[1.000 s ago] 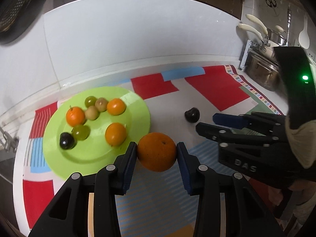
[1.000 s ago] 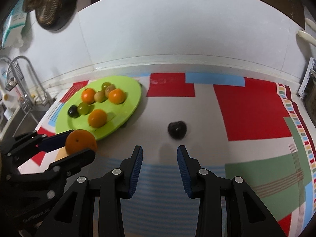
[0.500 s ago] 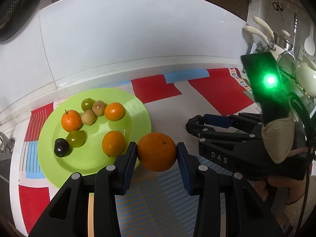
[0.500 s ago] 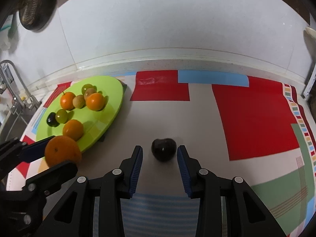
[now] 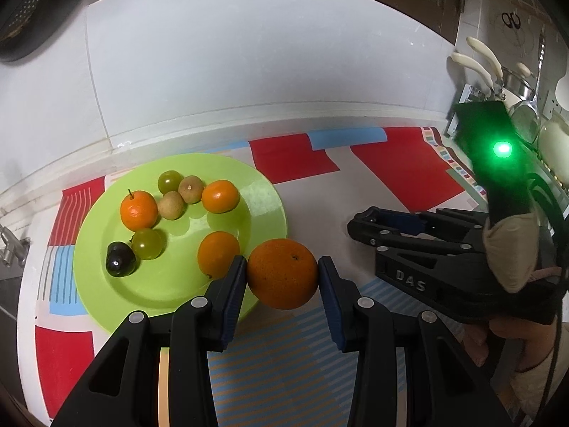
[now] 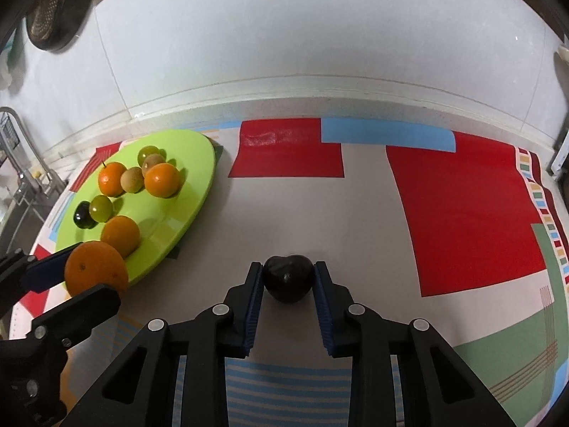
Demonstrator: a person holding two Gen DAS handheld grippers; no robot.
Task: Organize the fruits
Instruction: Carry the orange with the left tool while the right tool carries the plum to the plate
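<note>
The dark round plum (image 6: 288, 277), hidden in the left wrist view, now sits pinched in the right hand-held gripper (image 6: 288, 286), which was open earlier; the left hand-held gripper (image 5: 282, 277) still grasps the large orange (image 5: 282, 273).

The only letters to read are "DAS". They are raised, black on black, on the side of the right gripper (image 5: 370, 229), seen from the left wrist camera. The fruits, the green plate (image 5: 263, 192) and the colored mat (image 6: 462, 206) carry no words or numbers at all.
</note>
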